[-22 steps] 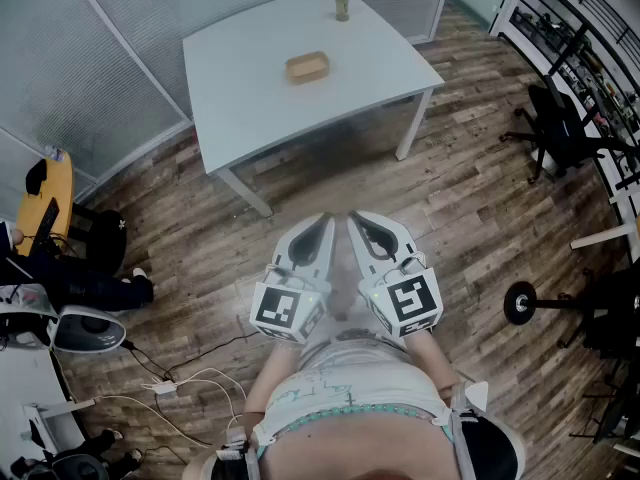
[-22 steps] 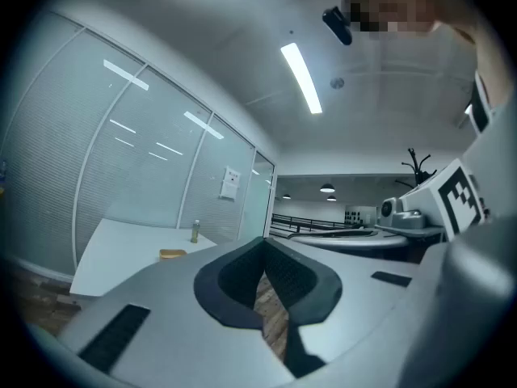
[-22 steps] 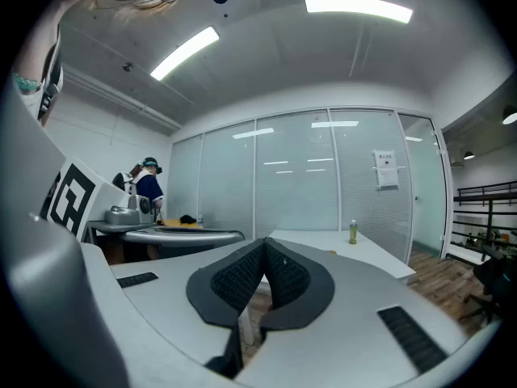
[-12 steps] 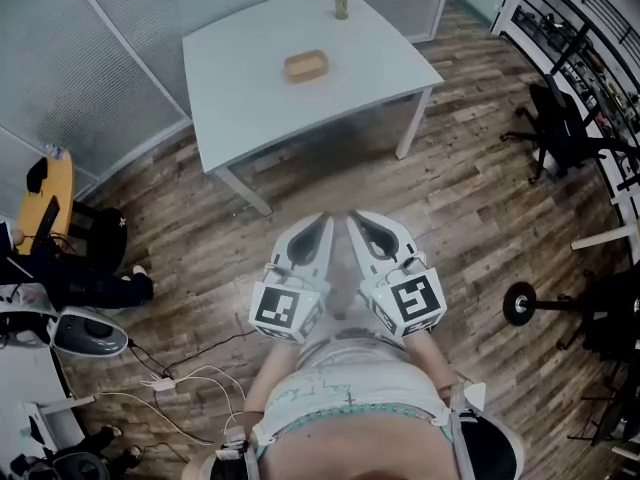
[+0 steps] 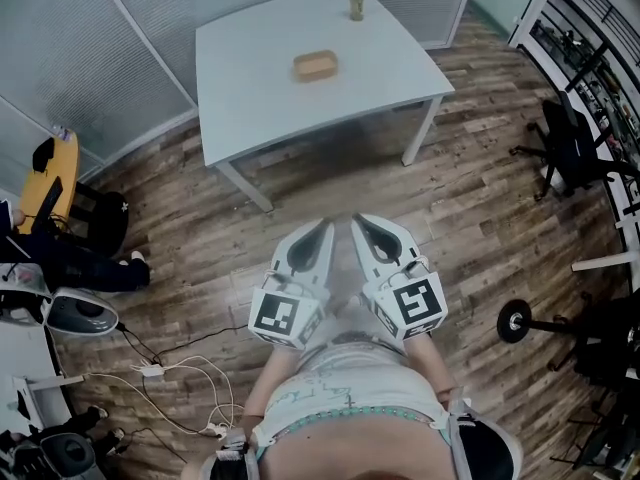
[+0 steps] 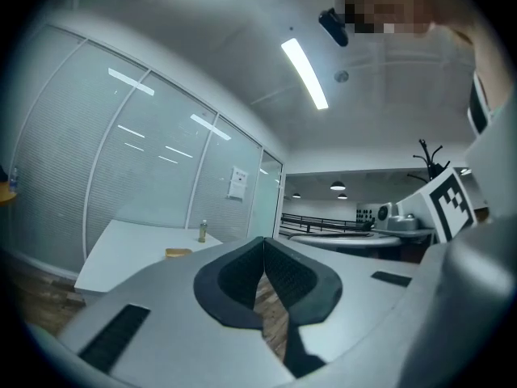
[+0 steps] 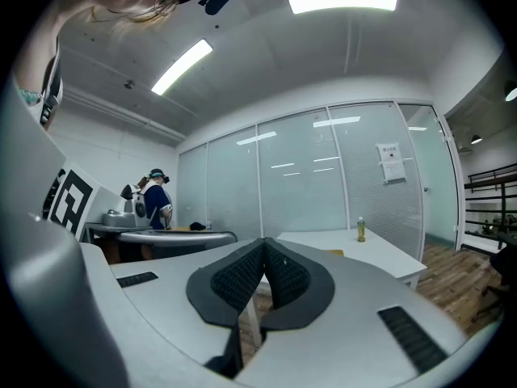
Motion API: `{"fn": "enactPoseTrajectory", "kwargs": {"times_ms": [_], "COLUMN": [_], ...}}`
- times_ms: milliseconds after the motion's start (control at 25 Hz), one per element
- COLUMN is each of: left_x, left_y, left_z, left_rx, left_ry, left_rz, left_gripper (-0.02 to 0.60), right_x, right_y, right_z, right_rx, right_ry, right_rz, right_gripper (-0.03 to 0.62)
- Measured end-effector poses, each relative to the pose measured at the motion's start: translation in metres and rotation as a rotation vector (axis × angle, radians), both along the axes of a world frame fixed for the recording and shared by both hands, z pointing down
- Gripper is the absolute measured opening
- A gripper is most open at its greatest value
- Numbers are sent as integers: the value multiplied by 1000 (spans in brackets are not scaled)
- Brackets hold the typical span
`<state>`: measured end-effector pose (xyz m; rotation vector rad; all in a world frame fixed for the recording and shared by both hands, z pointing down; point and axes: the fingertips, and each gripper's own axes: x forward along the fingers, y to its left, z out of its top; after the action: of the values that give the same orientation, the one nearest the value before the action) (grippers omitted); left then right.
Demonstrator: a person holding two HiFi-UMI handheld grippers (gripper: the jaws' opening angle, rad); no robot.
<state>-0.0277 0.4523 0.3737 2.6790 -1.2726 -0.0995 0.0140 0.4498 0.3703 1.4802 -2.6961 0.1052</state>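
The left gripper (image 5: 324, 226) has its jaws pressed together: in the left gripper view (image 6: 263, 242) the dark pads meet at the tips with nothing between them, and only floor shows through the slit below. The right gripper (image 5: 358, 219) is the same, its pads closed tip to tip on nothing in the right gripper view (image 7: 263, 245). Both are held side by side close to the person's body, tips pointing to 12 o'clock, with their marker cubes (image 5: 283, 313) nearest the person.

The nearest things lie at 12 o'clock, well apart from the tips. A white table (image 5: 262, 88) stands there on the wood floor (image 5: 470, 208). A small wooden tray (image 5: 314, 65) sits near the table's middle. A bottle (image 5: 356, 3) stands upright at 1 o'clock from the tray, close to the far edge. The left gripper view shows the table (image 6: 121, 245), tray (image 6: 178, 253) and bottle (image 6: 203, 231) at 10 o'clock of the jaws. The right gripper view shows the table (image 7: 367, 249) and bottle (image 7: 360, 229) at 2 o'clock.

A glass wall (image 5: 100, 28) runs behind the table from 10 to 12 o'clock. A black chair (image 5: 570, 138) stands at 2 o'clock, and white cables (image 5: 190, 383) lie on the floor at 8 o'clock. Another person (image 7: 155, 204) stands at 9 o'clock in the right gripper view.
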Motion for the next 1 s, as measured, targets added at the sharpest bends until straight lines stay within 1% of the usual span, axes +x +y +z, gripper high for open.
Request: {"fn": "enactPoseTrajectory", "kwargs": {"times_ms": [200, 440, 600, 800, 1000], "left_x": [2, 2, 4, 8, 4], "left_y": [-7, -40, -80, -134, -183], "left_z": [9, 14, 16, 19, 17], "left_rx": [-26, -37, -30, -33, -33], "left_ry": [-1, 2, 11, 6, 5], "left_rz": [-19, -5, 26, 91, 123], "left_gripper": [3, 3, 3, 3, 3], "right_x": [4, 4, 4, 0, -2], "right_y": [-9, -40, -77, -133, -181], "right_z": [7, 11, 12, 7, 2], "right_rx": [-7, -20, -20, 1, 7], "right_ry": [-5, -2, 4, 23, 23], "right_rz": [-19, -10, 17, 42, 77], "right_gripper": [0, 0, 0, 0, 0]}}
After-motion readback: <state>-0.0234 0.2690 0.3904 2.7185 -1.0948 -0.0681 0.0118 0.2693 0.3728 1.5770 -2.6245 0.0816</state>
